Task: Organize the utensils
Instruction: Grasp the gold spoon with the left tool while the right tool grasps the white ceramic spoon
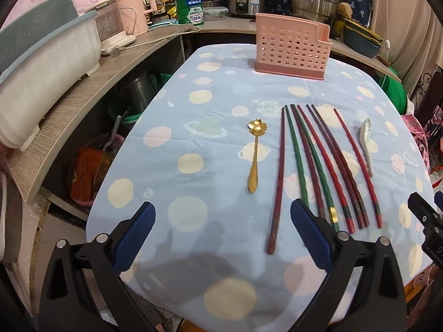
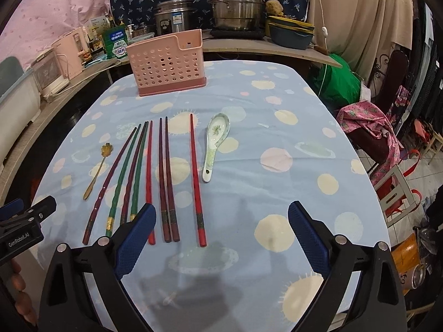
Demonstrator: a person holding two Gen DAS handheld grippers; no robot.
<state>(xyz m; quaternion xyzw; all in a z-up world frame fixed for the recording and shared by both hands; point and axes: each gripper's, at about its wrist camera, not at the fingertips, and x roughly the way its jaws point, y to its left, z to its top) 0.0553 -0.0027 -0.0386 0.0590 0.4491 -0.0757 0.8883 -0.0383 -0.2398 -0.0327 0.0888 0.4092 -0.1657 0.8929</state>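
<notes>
Left gripper (image 1: 223,217) and right gripper (image 2: 221,217) both tilt downward, side by side, jaws spread wide, holding nothing.

My left gripper (image 1: 223,218) hangs open over the tablecloth (image 1: 171,182), nothing between its fingers (image 1: 138,229). Ahead lies the gold spoon (image 1: 255,155); the chopsticks (image 1: 318,163), somewhat blurred, fan beyond the right finger.

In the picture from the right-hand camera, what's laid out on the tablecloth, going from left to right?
Gold spoon → purple chopstick → green chopstick → the other chopsticks, ending in a lone red chopstick → china spoon. The pink holder stands further back.
</notes>
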